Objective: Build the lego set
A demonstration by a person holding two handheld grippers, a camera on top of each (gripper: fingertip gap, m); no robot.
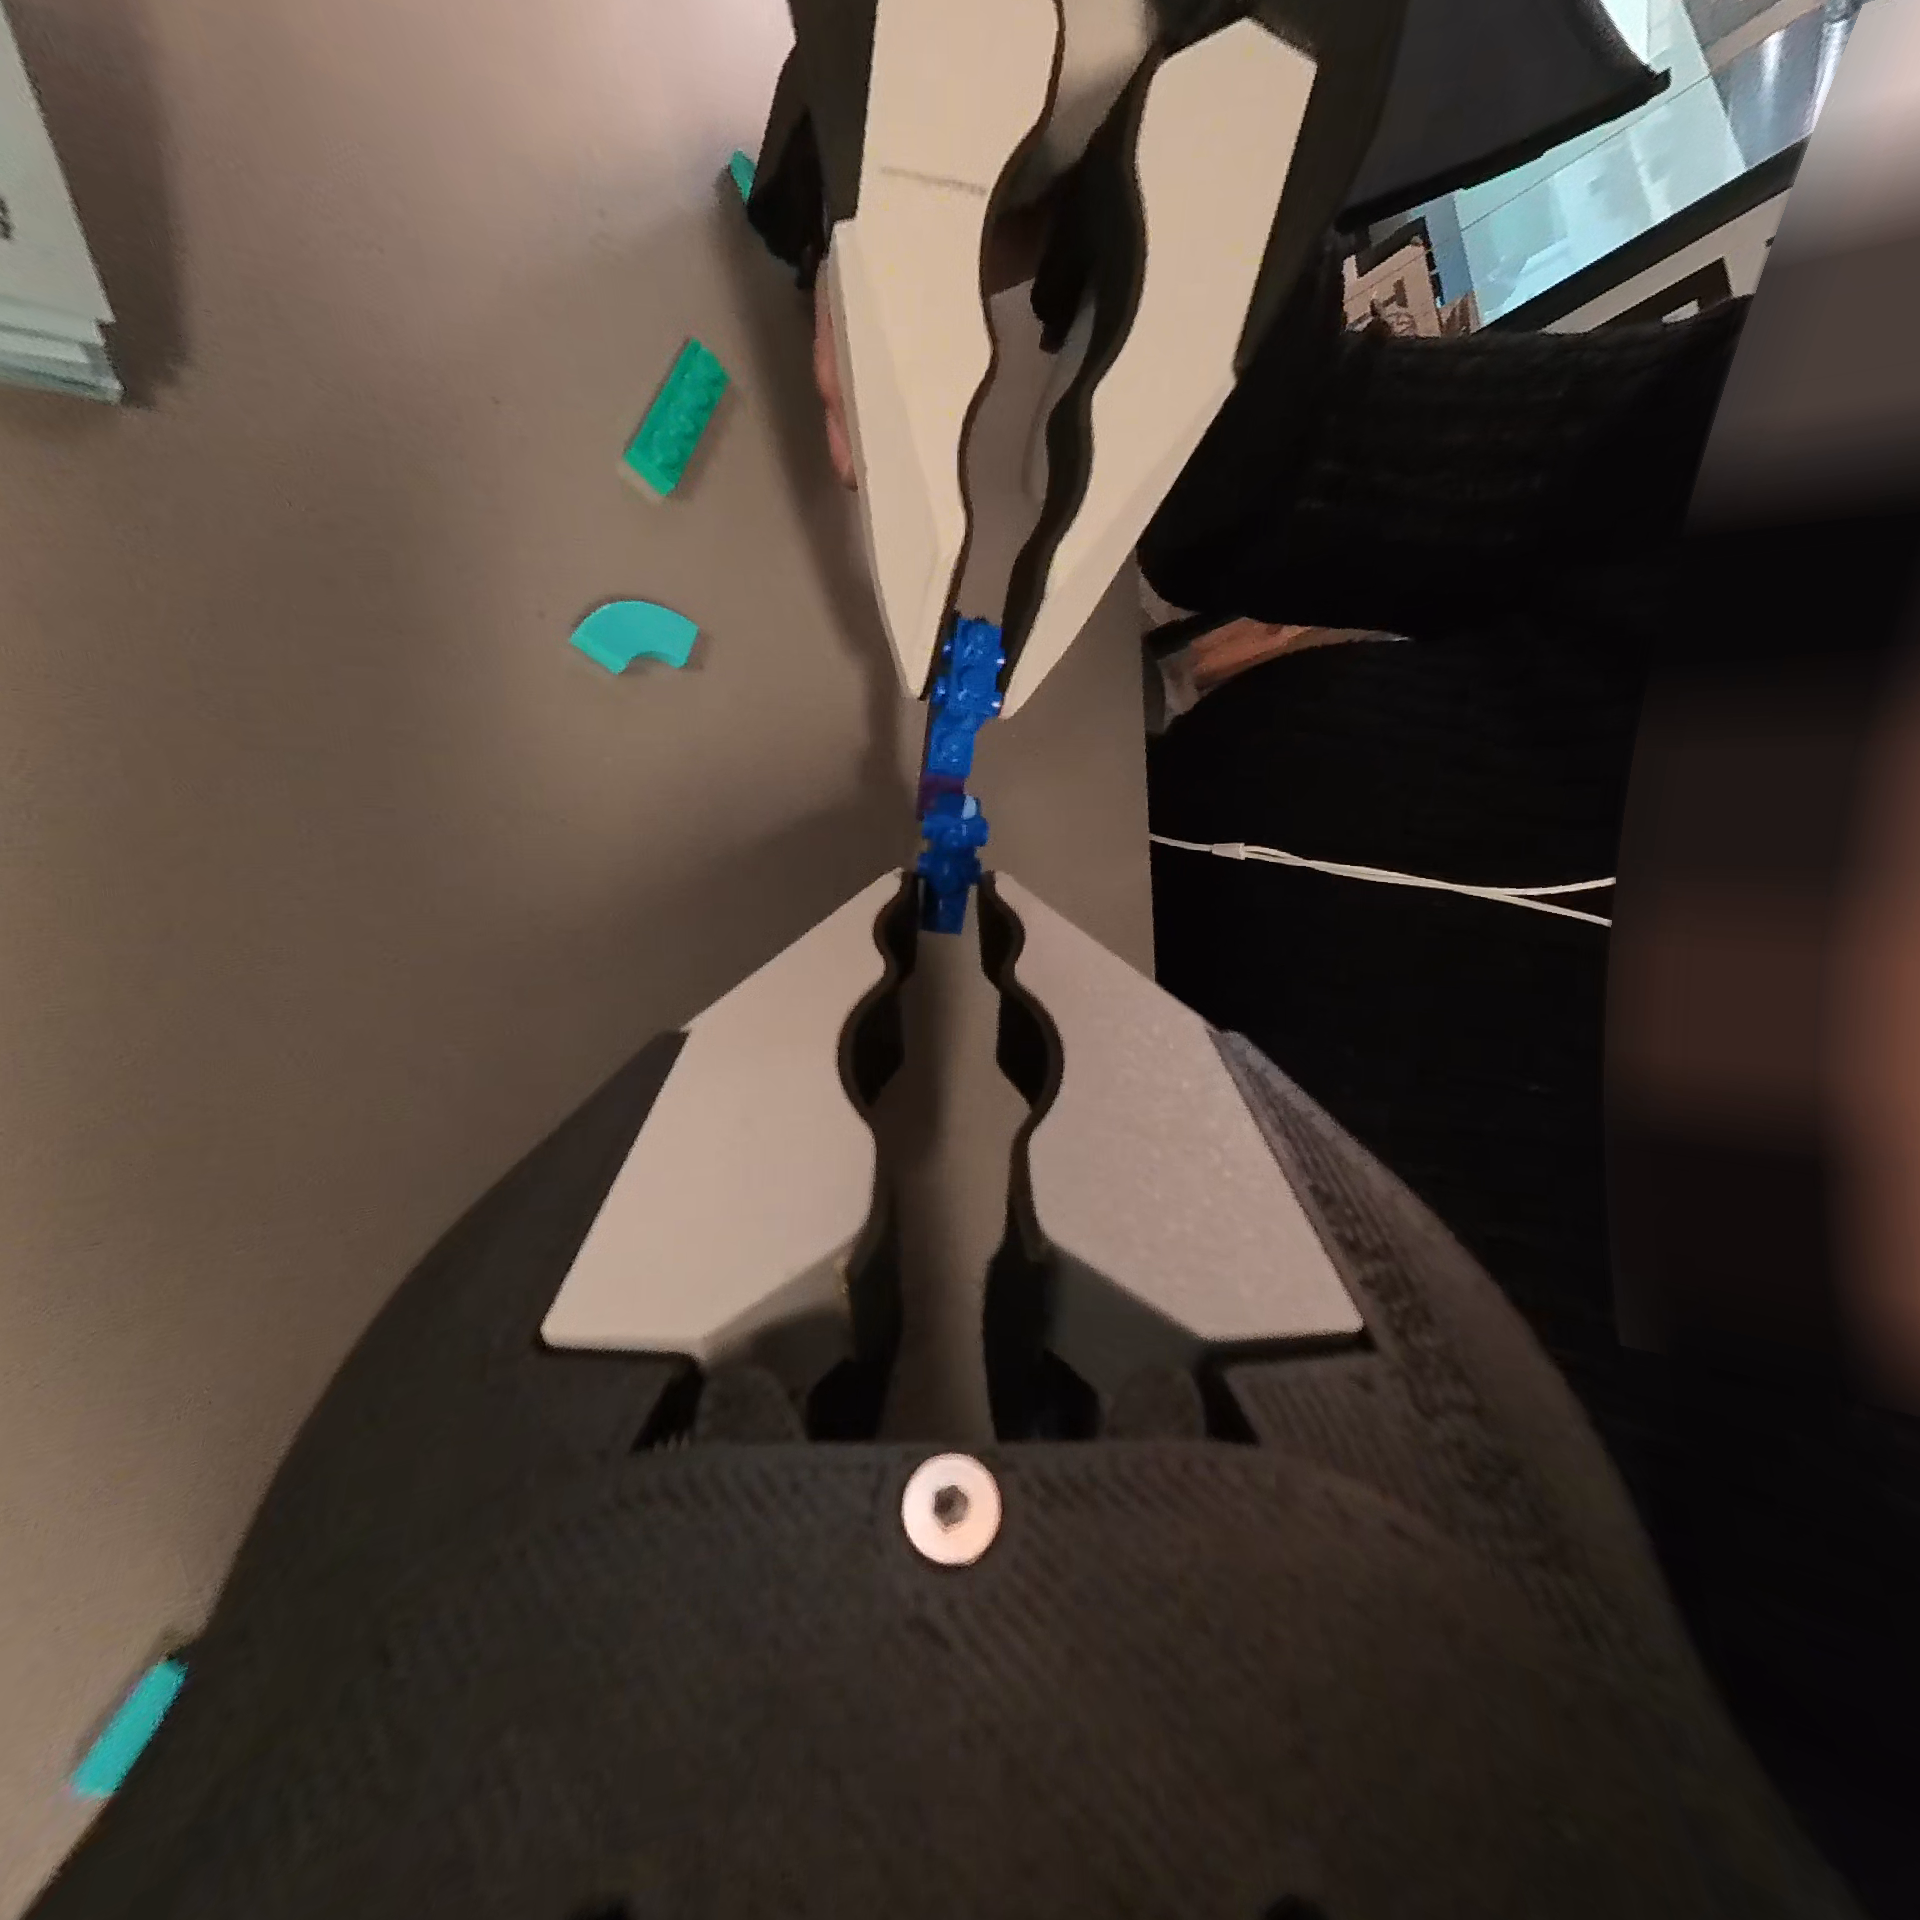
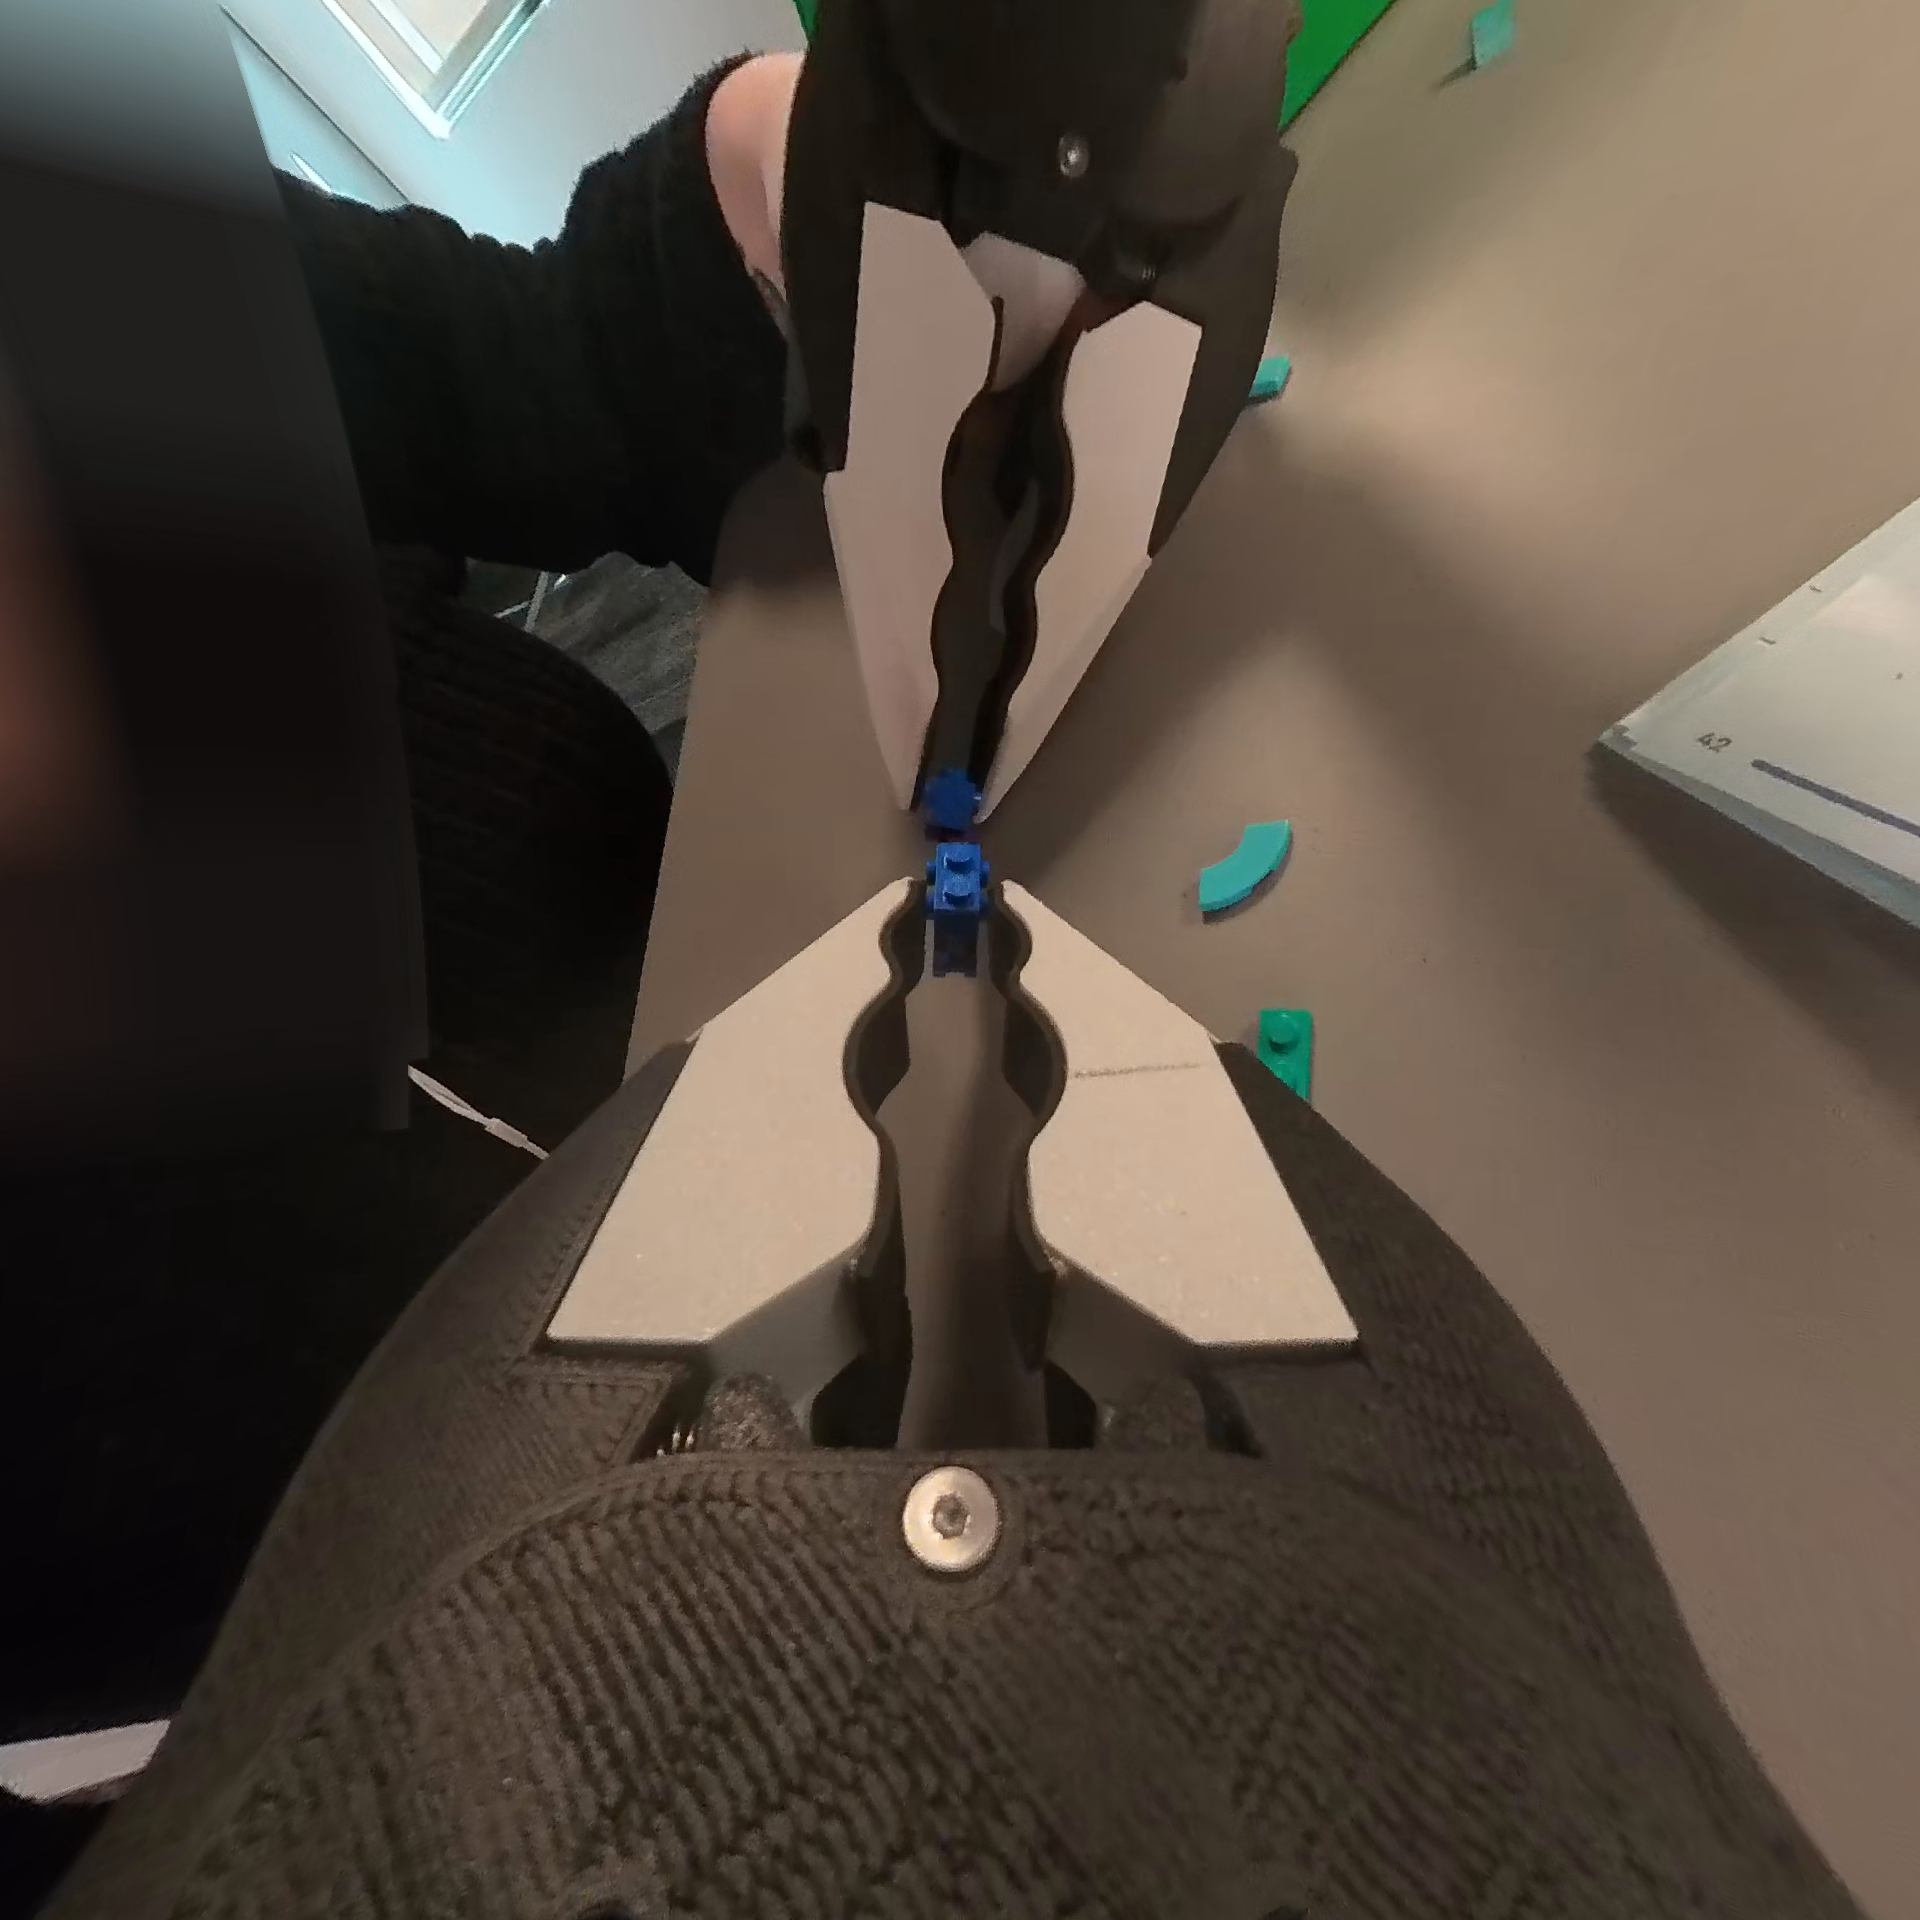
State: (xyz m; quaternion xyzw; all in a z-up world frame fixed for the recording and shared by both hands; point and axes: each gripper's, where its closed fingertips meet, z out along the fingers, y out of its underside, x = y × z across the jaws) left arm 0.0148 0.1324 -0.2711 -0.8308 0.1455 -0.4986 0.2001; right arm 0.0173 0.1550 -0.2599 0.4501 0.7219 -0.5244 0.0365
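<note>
Two grippers, left gripper (image 1: 948, 883) and right gripper (image 2: 958, 896), are each pinching one end of the blue lego piece (image 1: 958, 769), fingers nearly closed.

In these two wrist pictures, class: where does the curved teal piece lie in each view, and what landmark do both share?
Left wrist view: curved teal piece, left of centre on the table.
Right wrist view: same piece, right of centre.
Shared landmark: the blue lego assembly pinched between both grippers.

Held tip to tip above the bench (image 1: 312, 935): left tool (image 1: 948, 883) and right tool (image 1: 964, 686), a studded brick strip (image 1: 961, 769) between them. Curved tile (image 1: 634, 634) and studded plate (image 1: 675, 421) lay left; booklet (image 1: 42, 260) farther left.
</note>
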